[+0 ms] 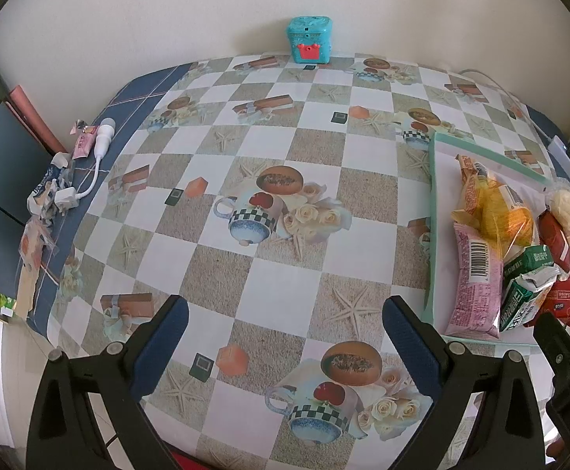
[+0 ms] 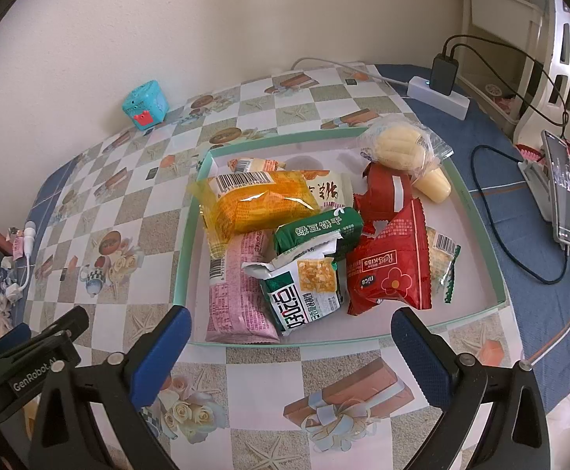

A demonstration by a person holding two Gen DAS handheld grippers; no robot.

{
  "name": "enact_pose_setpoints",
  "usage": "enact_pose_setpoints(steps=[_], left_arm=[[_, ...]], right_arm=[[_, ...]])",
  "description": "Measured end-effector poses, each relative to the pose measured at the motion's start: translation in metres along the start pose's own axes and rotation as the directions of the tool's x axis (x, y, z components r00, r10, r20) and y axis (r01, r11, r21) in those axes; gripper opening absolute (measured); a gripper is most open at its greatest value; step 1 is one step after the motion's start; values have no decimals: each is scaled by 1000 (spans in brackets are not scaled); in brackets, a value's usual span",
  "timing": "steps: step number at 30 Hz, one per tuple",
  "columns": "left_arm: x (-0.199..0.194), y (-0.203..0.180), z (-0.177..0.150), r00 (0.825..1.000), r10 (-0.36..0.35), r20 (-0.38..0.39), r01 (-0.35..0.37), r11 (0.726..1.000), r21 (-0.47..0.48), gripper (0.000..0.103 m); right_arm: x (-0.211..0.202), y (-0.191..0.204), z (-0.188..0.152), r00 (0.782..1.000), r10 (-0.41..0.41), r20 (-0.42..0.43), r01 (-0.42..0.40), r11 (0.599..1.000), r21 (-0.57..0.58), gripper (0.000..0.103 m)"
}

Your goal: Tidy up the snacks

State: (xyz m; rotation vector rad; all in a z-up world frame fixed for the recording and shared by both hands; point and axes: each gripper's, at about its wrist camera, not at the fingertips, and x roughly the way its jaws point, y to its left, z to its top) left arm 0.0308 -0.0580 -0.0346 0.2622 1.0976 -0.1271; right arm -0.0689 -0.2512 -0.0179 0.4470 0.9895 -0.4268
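Right wrist: right claw [image 2: 290,346] wide, empty.

My left gripper [image 1: 285,346] is black moulded plastic, with two wedge-shaped arms that have triangular hollows in them and a round silver screw head at each joint. Its fingers [image 1: 159,346] carry dark blue pads with a fine dotted texture. My right gripper [image 2: 290,356] is built the same way, with blue-padded fingers [image 2: 422,362] on black arms. In the right wrist view, my left gripper's body shows white "GenRobot AI" lettering.
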Motion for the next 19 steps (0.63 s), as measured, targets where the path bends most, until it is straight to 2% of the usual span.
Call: enact_pose_setpoints(steps=[13,19], left_arm=[[1,2,1,1000,-5,-1,5,1000,0,99],[-5,-3,-2,999,-15,33,15,1000,2,99]], right_arm=[[0,0,0,1000,0,0,0,1000,1,103],[0,0,0,1000,0,-1,0,1000,0,103]])
